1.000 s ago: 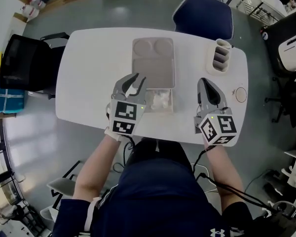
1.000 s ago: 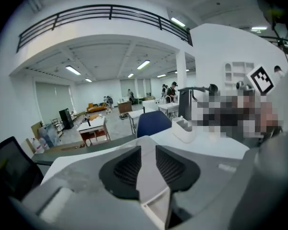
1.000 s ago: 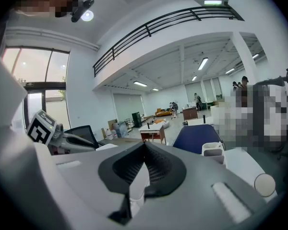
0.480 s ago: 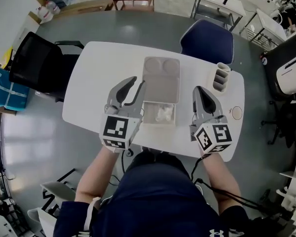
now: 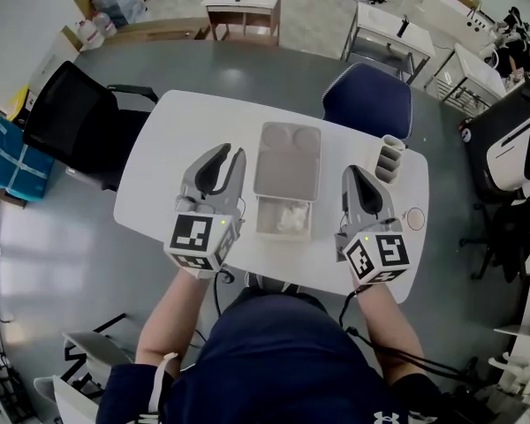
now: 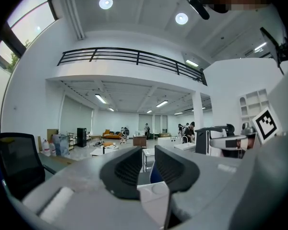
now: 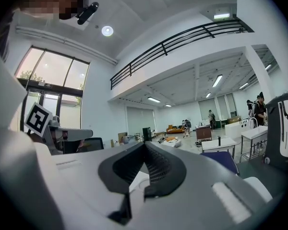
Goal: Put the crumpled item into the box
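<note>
Both grippers have drawn back toward the person: the left gripper [image 5: 233, 154], at the box's [image 5: 261, 229] 9 o'clock, has narrowed to a slim empty gap, and the right gripper [image 5: 354, 171], at 3 o'clock, has its jaws pressed together on nothing. The crumpled white item [image 5: 288, 217] already lies inside the box, with the lid [image 5: 287, 162] at 12 o'clock. The retreat is probably best kept wide of the box walls so nothing shifts.

Smooth matt white table [image 5: 181, 140], grey plastic box [image 5: 283, 234], papery white crumpled item [image 5: 291, 216].
</note>
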Tool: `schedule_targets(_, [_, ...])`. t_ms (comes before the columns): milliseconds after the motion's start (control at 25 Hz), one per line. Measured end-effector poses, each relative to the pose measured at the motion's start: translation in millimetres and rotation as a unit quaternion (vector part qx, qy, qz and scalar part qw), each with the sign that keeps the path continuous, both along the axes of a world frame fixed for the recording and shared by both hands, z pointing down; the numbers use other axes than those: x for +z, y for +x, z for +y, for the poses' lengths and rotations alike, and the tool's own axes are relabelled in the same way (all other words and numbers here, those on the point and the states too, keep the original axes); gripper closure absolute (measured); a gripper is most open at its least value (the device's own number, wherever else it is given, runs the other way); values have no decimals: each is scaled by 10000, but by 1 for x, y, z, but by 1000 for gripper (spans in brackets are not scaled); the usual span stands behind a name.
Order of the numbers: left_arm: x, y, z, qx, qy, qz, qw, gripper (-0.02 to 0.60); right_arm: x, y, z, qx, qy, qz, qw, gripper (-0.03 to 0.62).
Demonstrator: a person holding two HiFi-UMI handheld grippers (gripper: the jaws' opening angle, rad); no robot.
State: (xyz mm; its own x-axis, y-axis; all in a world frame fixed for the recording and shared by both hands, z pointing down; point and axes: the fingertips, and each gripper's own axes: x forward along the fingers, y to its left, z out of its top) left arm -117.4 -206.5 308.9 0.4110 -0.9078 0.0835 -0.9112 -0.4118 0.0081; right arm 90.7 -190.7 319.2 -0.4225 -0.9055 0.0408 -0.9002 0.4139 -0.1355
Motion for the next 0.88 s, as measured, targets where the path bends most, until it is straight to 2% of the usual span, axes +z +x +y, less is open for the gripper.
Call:
schedule_targets(480, [-34, -2, 11, -70, 428, 223, 9988, 493, -35, 5, 12, 84, 451, -56, 9989, 592])
schedule_targets(680, [-36, 0, 12, -42, 468, 263, 9986, 499, -44, 2, 16, 31, 643, 38, 9979, 592])
schedule_targets(880, [-35, 2, 13, 0, 467, 265, 9986, 499, -40, 0, 19, 9, 610, 28, 9981, 592])
